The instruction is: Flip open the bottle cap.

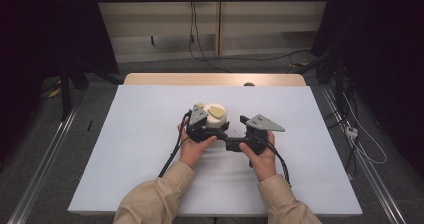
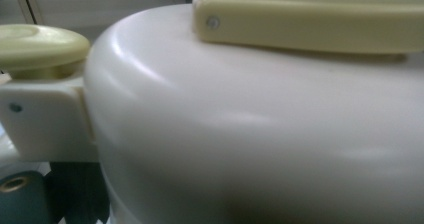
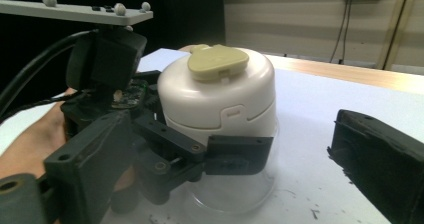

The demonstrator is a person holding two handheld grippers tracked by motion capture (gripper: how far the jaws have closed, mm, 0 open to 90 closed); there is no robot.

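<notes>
A white rounded container (image 1: 216, 115) with a cream lid tab (image 3: 217, 61) and a clear base stands mid-table. My left gripper (image 1: 202, 125) is shut on it. In the right gripper view one of its black fingers (image 3: 239, 155) presses across the container's lower front; the other finger is hidden behind it. The left gripper view sits very close to the white body (image 2: 260, 134) and a cream knob (image 2: 40, 46). My right gripper (image 1: 246, 128) stands open just right of the container, with its right jaw apart from the container's side.
A white sheet (image 1: 150, 174) covers the table, with a wooden strip (image 1: 215, 79) along the far edge. Black cables (image 1: 172, 154) trail from both grippers toward the person. Metal rails (image 1: 45, 159) run along the floor on each side.
</notes>
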